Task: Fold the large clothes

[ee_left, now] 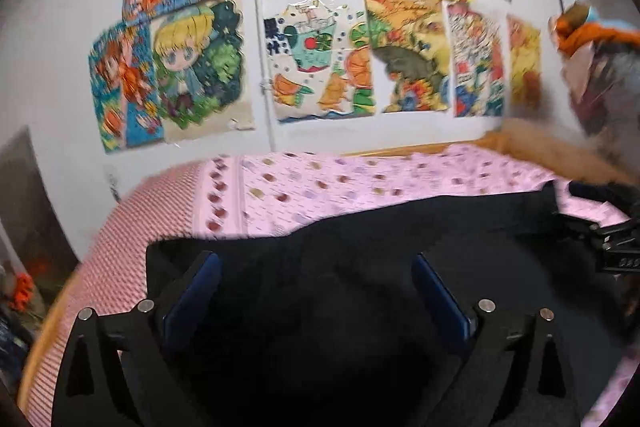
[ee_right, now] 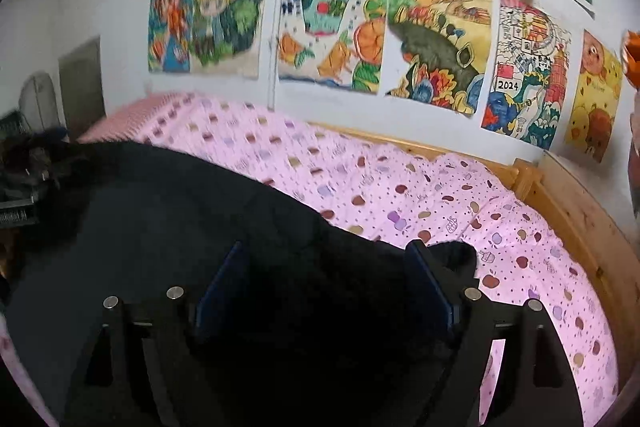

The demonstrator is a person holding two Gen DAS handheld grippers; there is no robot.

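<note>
"2024" stands on a wall drawing (ee_right: 524, 79); other lettering too blurred.

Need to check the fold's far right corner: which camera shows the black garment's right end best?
Right wrist view: the black garment ends in a visible corner against the pink sheet. Left wrist view shows the black garment with that end at the blurred frame edge.

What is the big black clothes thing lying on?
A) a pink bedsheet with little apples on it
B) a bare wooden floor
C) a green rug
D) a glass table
A: the black garment is spread flat over the pink bedsheet, whose small apple prints show all around its edge, with the wooden bed frame beyond.
</note>
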